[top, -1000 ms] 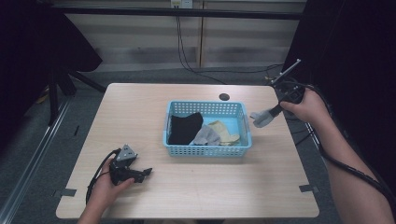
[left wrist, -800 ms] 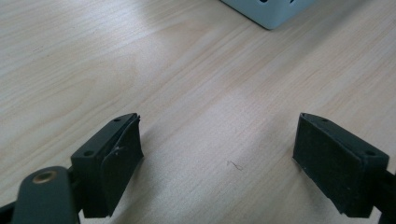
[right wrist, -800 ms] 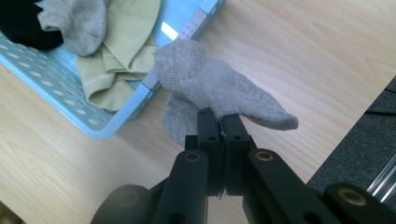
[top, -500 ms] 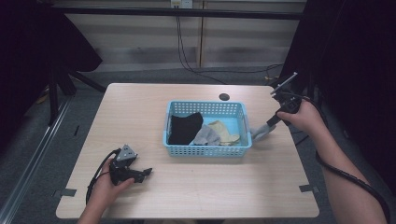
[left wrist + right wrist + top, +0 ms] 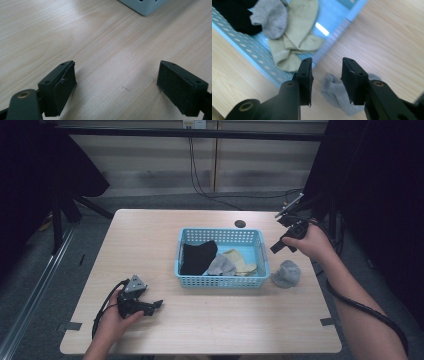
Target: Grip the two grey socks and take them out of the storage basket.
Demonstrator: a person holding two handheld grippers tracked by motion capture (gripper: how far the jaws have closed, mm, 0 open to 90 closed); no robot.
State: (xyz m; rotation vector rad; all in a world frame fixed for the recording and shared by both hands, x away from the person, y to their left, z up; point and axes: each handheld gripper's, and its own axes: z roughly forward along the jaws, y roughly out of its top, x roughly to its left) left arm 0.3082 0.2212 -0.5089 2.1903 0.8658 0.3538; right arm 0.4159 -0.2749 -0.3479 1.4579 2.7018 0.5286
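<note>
- The grey sock [image 5: 286, 273] that hung from the right gripper [image 5: 280, 243] a second ago now lies on the table [image 5: 150, 240], just outside the basket's [image 5: 220, 281] right end.
- The right jaws have just been opening; they stand partly apart with nothing between them, and in the right gripper view the sock [image 5: 337, 93] lies below and beyond the right gripper [image 5: 327, 75], free of the pads.
- Judged from this, the sock is taken out and released; a black [image 5: 197, 256], a grey [image 5: 221, 265] and a tan sock [image 5: 242, 264] remain in the basket.
- The basket's rim runs just ahead of the right jaws; the dropped sock lies near the table's right edge, with bare wood beyond it.
- The left gripper [image 5: 145, 306] rests on the table, jaws wide and empty, open wood ahead and the basket corner [image 5: 145, 6] well beyond.
</note>
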